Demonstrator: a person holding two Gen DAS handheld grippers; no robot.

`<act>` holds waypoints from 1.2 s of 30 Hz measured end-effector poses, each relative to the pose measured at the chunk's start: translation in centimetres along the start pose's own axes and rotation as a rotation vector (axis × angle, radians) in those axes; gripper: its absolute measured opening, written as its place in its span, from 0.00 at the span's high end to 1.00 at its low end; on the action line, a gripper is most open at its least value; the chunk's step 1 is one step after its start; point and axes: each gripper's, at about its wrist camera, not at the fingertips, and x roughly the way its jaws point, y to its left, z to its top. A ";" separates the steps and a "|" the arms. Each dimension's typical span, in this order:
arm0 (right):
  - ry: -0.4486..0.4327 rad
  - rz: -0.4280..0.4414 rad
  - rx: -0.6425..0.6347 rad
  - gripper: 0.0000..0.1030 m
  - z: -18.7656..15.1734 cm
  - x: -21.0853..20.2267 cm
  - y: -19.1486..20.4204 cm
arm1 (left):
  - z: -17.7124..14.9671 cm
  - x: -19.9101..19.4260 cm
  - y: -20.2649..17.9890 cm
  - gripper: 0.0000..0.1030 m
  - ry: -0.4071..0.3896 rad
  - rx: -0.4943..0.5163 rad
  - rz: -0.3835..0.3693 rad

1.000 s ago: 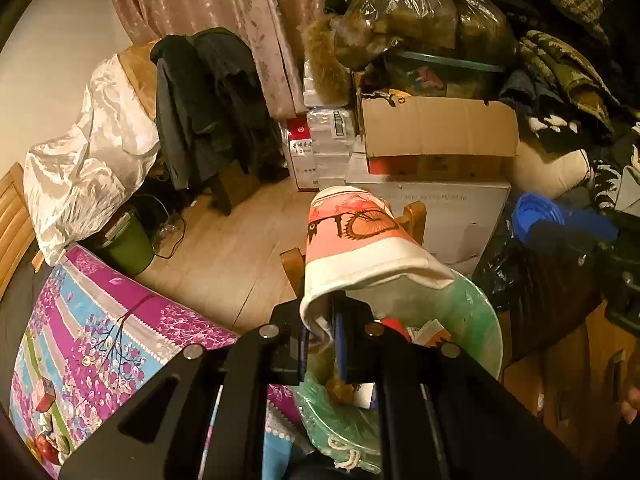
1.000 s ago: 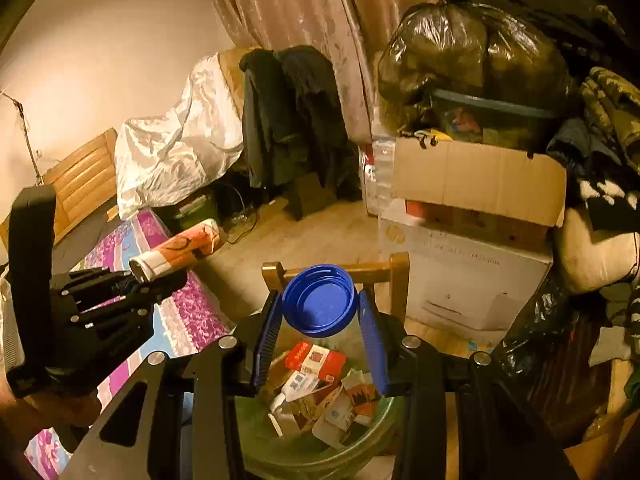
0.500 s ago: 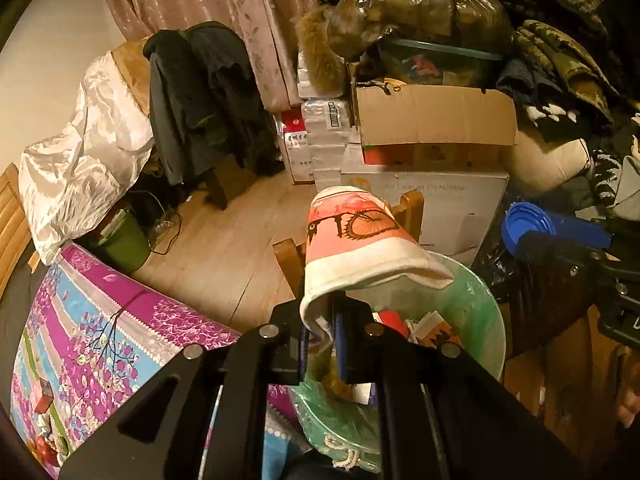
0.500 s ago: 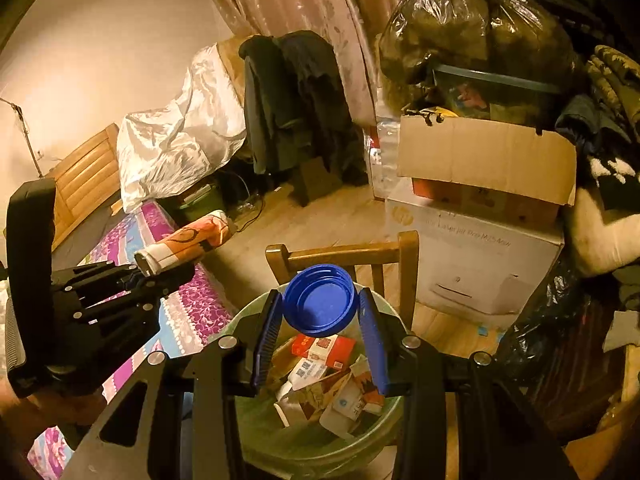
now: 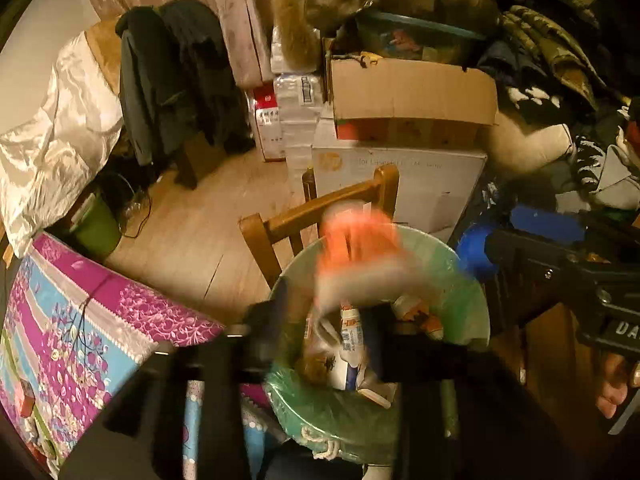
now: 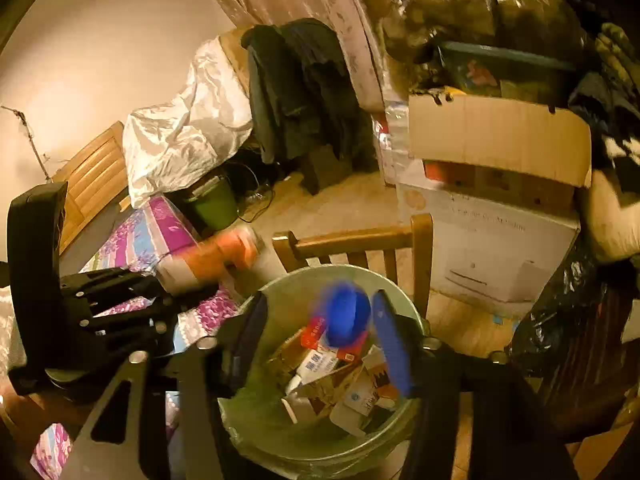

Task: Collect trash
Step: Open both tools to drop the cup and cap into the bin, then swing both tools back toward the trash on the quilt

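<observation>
Two grippers spread wide above one green-lined round trash bin, both items dropping.

Between the left gripper jaws, now parted, the blurred orange-and-white paper cup falls free; a second ago it was clamped. The right gripper has likewise released the blue plastic lid over cartons and wrappers heaped inside, beside the wooden chair.

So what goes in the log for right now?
left hand-held gripper: open, paper cup dropping | right hand-held gripper: open, blue lid dropping | trash bin
</observation>
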 end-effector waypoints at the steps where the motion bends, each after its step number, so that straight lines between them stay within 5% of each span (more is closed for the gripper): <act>1: 0.002 -0.003 0.011 0.45 -0.2 0.2 -0.3 | -0.1 0.1 0.2 0.60 0.001 -0.006 -0.007; 11: 0.000 -0.001 0.050 0.45 -0.9 0.7 -1.5 | -1.4 0.6 1.9 0.60 0.025 -0.079 0.013; 18: -0.018 0.039 0.016 0.45 -0.9 1.0 0.2 | -3.8 -1.1 3.8 0.56 -0.011 -0.127 0.117; 29: -0.064 0.149 -0.078 0.45 -2.1 2.0 8.0 | -10.5 -4.8 11.1 0.49 -0.015 -0.316 0.324; 36: 0.012 0.263 -0.189 0.45 -3.5 4.6 16.3 | -19.3 -9.5 16.6 0.48 0.012 -0.477 0.457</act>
